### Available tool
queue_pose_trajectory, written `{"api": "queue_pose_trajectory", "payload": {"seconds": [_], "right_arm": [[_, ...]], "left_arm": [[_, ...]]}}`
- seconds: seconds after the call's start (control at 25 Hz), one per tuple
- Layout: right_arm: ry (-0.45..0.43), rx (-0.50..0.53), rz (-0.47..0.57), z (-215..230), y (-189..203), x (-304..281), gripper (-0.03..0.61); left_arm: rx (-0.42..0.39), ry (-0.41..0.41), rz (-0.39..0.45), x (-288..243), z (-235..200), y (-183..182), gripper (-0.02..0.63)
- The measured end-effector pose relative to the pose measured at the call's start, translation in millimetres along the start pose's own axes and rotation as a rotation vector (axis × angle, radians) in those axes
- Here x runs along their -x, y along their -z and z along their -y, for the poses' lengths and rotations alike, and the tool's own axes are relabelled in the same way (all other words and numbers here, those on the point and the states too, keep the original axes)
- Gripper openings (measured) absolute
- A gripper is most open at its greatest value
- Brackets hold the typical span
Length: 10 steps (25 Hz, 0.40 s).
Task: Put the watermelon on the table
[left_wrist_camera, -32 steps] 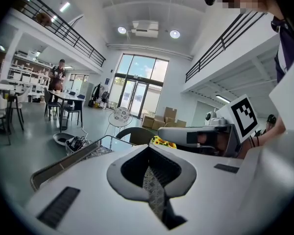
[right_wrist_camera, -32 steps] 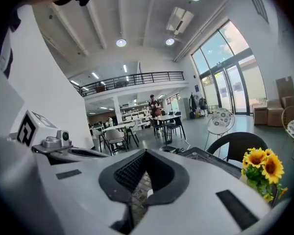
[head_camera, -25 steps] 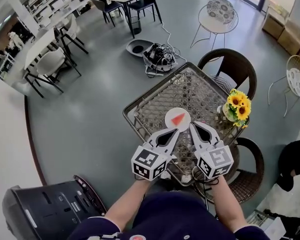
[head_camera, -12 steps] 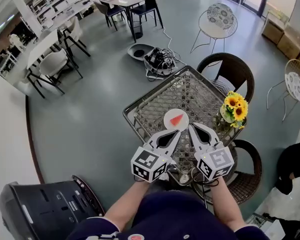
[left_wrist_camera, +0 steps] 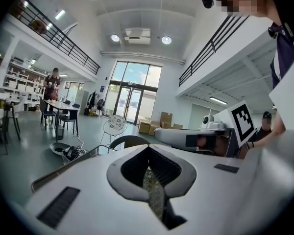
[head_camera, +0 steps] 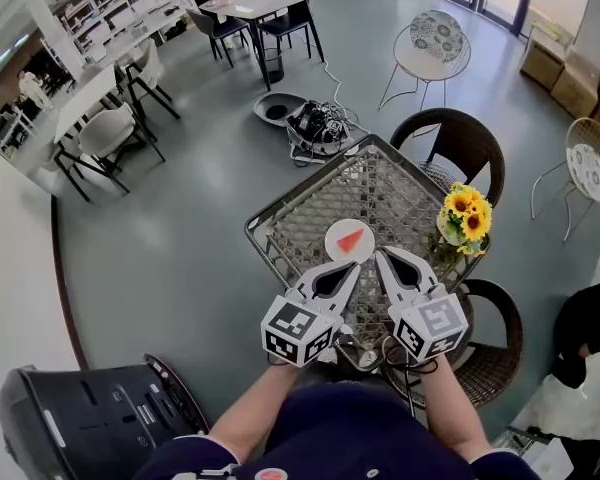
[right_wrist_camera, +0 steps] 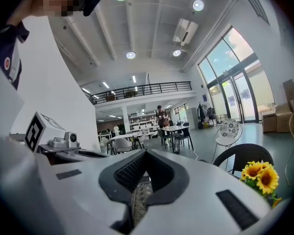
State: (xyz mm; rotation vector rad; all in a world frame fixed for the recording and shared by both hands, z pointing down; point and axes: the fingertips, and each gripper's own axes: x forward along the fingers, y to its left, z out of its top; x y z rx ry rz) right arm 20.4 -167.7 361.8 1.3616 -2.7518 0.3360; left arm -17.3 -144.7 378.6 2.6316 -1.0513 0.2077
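Observation:
A red watermelon slice (head_camera: 354, 238) lies on a small white plate (head_camera: 332, 245) on the wire-mesh table (head_camera: 370, 180). My left gripper (head_camera: 355, 265) and right gripper (head_camera: 379, 254) hover side by side over the table's near edge. Their tips converge just short of the plate and touch neither it nor the slice. In the left gripper view the left gripper (left_wrist_camera: 148, 149) has its jaws pressed together with nothing in them. The right gripper (right_wrist_camera: 146, 152) looks the same in its own view. Only mesh shows through the jaw openings; the slice is hidden there.
A vase of sunflowers (head_camera: 468, 214) stands on the table's right corner. Dark wicker chairs (head_camera: 458, 133) (head_camera: 502, 340) flank the table. A tangle of cables (head_camera: 318, 118) lies on the floor beyond, a white round chair (head_camera: 435, 38) stands farther off, and a black machine (head_camera: 90, 418) sits at lower left.
Both grippers have lifted slightly and stayed shut. The plate and the slice have not moved.

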Motion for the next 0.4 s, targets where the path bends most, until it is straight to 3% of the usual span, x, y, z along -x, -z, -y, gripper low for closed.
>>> {"api": "queue_pose_trajectory", "payload": {"seconds": [0.4], "right_arm": [[0.005, -0.003, 0.021, -3.4, -5.8, 4.0, 0.005]], "left_arm": [[-0.008, 0.000, 0.001, 5.4, 4.0, -1.0, 0.005]]}}
